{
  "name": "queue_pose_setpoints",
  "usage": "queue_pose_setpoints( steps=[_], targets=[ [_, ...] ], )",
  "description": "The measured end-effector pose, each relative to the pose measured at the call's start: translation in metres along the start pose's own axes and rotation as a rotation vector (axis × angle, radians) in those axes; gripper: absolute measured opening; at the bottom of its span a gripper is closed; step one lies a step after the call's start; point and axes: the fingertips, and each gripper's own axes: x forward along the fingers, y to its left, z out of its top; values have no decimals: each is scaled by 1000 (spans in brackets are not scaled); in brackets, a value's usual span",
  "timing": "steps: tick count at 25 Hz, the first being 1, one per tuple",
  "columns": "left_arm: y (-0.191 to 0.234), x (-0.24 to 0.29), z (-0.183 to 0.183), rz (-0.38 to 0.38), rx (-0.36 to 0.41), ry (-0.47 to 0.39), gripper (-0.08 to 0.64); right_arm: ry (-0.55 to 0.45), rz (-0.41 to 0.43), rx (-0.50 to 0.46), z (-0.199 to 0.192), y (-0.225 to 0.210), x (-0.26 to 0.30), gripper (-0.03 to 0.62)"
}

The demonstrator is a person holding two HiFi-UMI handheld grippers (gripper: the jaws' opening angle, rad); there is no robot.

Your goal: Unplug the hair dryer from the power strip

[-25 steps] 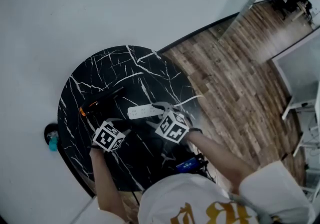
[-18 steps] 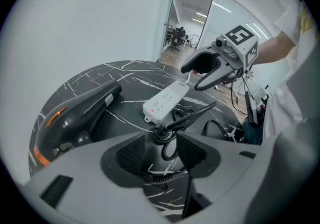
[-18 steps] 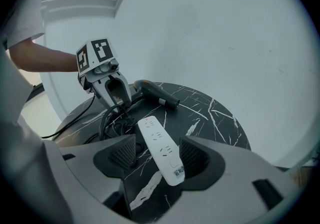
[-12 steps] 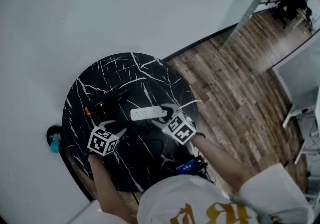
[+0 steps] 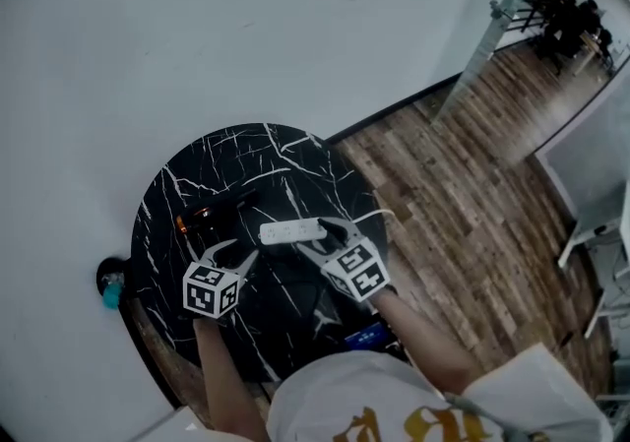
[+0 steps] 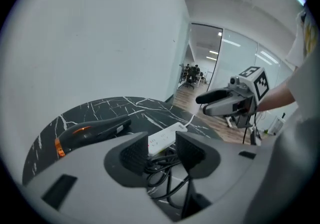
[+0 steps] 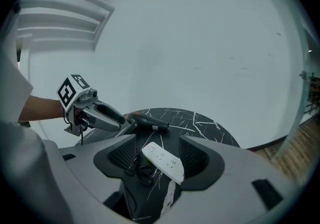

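Black marbled table [image 5: 197, 184], power strip [image 5: 291, 230] just ahead of the empty, wide-open left tool [image 5: 236, 255] and right tool [image 5: 322, 237].

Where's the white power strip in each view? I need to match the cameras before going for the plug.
Head view: power strip mid-picture, on the near part of the table.
Left gripper view: power strip low centre, seen through the gap between the open jaws.
Right gripper view: power strip low centre, likewise framed by the open jaws.
Shared landmark: the black hair dryer, lying near the strip in all three.
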Motion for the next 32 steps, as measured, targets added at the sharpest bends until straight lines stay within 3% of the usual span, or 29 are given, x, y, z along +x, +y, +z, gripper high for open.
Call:
queue_pose_setpoints(
  steps=[4,6,8,11,15,20,32],
  targets=[
    [-10,-8,16,15,-12,-74,160,-35,-24,9,3,6,-9,247],
    [-10,-16,26,67,-9,-127,92,-70,-56,-6,12,7,-16,182],
    [-10,-25,36,108,-26,-193,2,-89,-96,-13,21,9,-25,73],
    [-11,-39,51,147,-69,-302,2,-111,-140,-8,30,7,-34,9],
    [-8,-62,64,277,-89,-400,2,-161,-193,39,35,1,-49,3],
    [-11,-75,74,302,-76,-447,2,-211,-241,47,43,-2,-60,3],
    [-10,-104,91,347,-40,-535,2,-291,-253,60,74,1,-76,-2]
  ],
)
